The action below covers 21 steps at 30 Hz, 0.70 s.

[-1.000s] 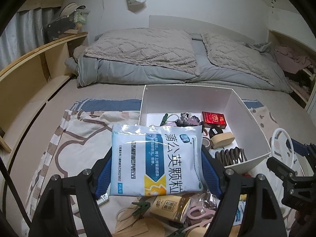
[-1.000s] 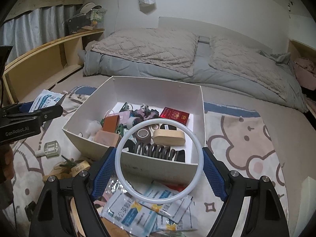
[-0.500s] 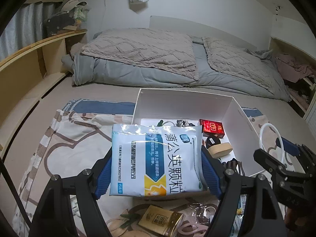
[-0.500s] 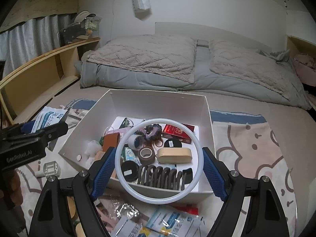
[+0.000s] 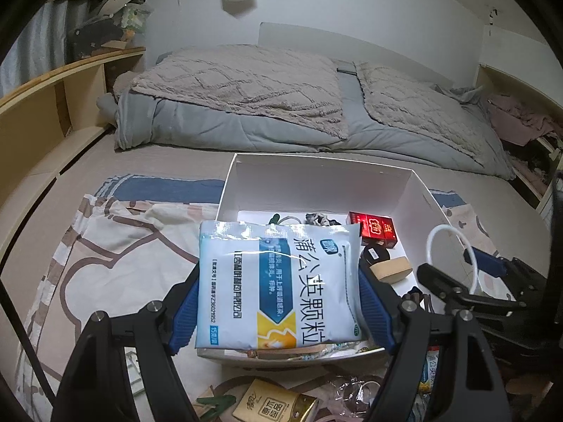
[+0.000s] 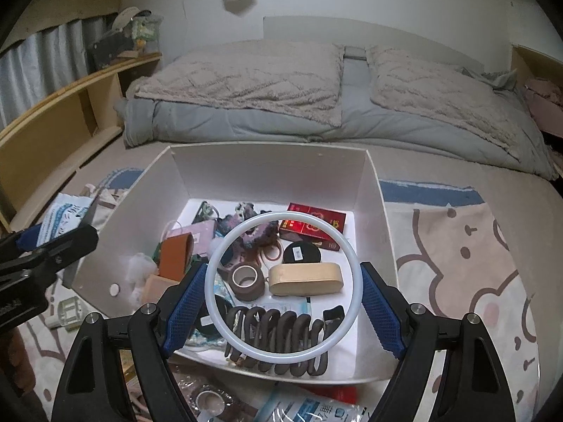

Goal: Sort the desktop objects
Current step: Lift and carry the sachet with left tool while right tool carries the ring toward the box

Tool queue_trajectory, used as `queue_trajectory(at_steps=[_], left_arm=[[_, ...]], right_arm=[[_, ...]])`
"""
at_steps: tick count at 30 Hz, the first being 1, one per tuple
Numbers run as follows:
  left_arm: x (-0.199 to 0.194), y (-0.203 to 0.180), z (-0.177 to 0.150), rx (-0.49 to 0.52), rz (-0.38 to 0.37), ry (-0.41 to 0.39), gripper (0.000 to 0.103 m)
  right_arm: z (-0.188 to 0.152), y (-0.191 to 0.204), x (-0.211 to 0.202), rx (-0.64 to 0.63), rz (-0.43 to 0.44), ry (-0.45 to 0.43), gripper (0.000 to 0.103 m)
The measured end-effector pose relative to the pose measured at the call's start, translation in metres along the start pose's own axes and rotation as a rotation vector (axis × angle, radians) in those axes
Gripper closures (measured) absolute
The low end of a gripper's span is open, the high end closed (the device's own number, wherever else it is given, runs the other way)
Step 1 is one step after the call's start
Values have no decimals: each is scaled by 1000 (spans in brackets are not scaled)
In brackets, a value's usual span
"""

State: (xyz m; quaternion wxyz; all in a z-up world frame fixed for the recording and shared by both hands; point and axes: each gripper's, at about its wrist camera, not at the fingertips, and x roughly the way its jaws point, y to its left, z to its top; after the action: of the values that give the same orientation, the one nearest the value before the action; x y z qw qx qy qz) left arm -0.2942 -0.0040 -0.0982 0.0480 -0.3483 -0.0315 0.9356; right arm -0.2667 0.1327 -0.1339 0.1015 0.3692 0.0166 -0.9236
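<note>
The left gripper [image 5: 279, 281] has its blue pads pressed on both edges of a white-and-blue sachet [image 5: 278, 281], held flat above the near-left part of the white box [image 5: 316, 183]. The right gripper [image 6: 283, 295] clamps a white ring [image 6: 225, 256] across its width, over the box's near half. Under the ring lie a dark hair claw [image 6: 278, 330], a tan case [image 6: 306, 279] and a tape roll [image 6: 248, 281]; a red pack [image 6: 313, 225] sits farther back. More sachets [image 6: 309, 409] lie on the blanket [image 6: 457, 263] before the box
</note>
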Motion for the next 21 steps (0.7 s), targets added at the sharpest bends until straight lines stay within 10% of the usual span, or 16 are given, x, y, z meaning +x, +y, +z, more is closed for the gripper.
queue_trajectory(at_steps=[17,21], left_arm=[[15,-2,-3,-16,0,26,24],[18,-5,-2,-25,-5,33,24]], right_arm=[[-5,6,32,12,63,127,19],[-8,3,35,31,70,157,2]])
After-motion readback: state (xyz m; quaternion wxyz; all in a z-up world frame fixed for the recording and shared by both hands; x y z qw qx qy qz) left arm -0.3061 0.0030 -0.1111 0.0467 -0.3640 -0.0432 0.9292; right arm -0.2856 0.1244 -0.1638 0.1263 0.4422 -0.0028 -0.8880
